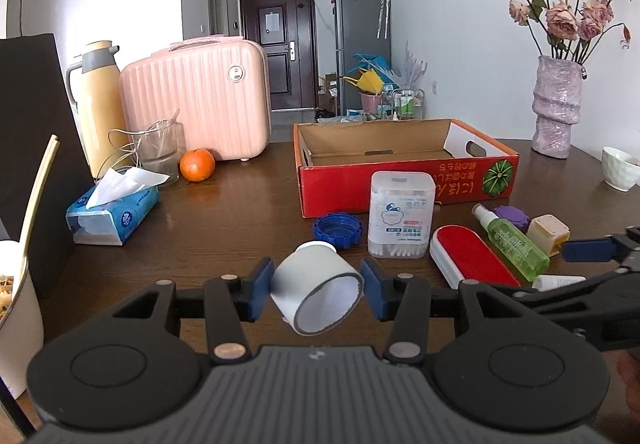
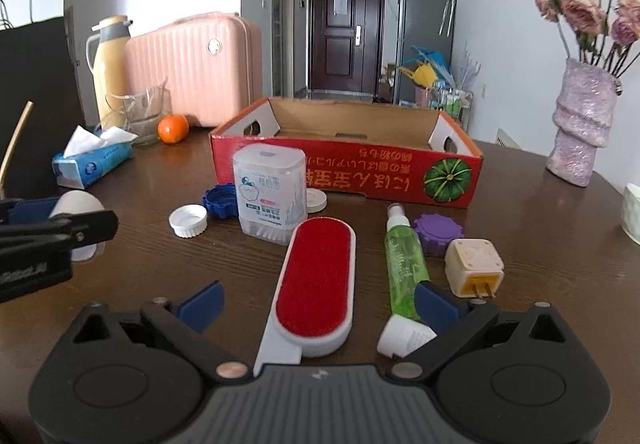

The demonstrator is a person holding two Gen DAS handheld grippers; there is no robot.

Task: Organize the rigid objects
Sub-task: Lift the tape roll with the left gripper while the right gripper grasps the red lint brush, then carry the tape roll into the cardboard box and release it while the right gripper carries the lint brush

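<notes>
White jar (image 1: 318,290) tilted above table

— What sits on my worktop (image 2: 160,264)?
— A red box (image 2: 344,167), swab jar (image 2: 270,195), lint brush (image 2: 316,284), green bottle (image 2: 404,264), plug (image 2: 474,268), caps, tissues (image 2: 90,161), an orange (image 2: 173,128).

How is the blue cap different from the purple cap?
The blue cap lies left of the cotton swab box with its hollow side up; the purple cap lies right of the green spray bottle, closed top up. They differ in colour. Both are round, ridged, and rest on the table.
</notes>
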